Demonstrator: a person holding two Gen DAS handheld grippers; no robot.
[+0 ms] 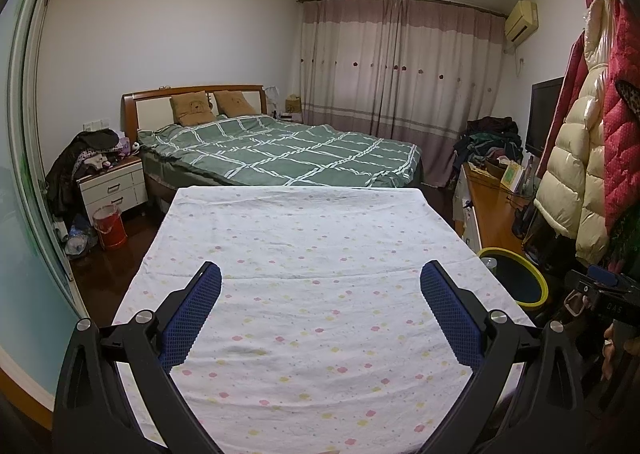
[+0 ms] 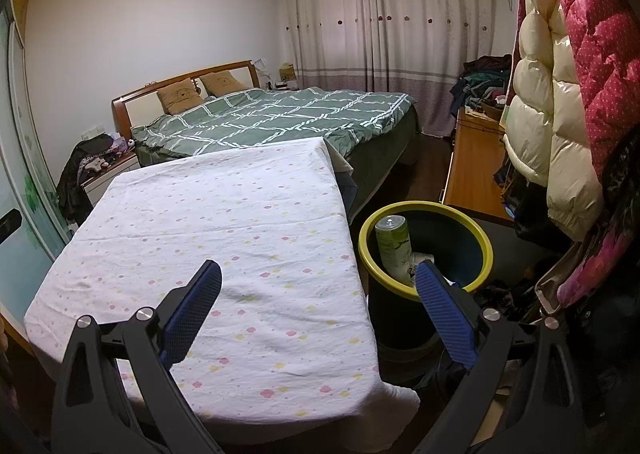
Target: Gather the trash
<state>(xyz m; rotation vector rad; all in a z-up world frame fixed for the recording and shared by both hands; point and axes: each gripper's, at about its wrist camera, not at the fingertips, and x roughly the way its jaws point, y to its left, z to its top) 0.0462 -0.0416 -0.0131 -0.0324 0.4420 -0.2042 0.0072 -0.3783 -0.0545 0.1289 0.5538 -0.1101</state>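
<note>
Blue-padded jaws — both grippers' (image 1: 320, 274) (image 2: 318, 278) — wide apart, empty.

We see a white cloth (image 1: 312, 254) dotted with pink and yellow flowers, blue mesh pads (image 2: 444, 318) on black fingers, a dark bin with a yellow-green rim (image 2: 486, 242), a green-and-white can (image 2: 394, 250) inside, a green quilt (image 1: 280, 146) checked with white lines, and pinkish curtains (image 1: 400, 66).
</note>
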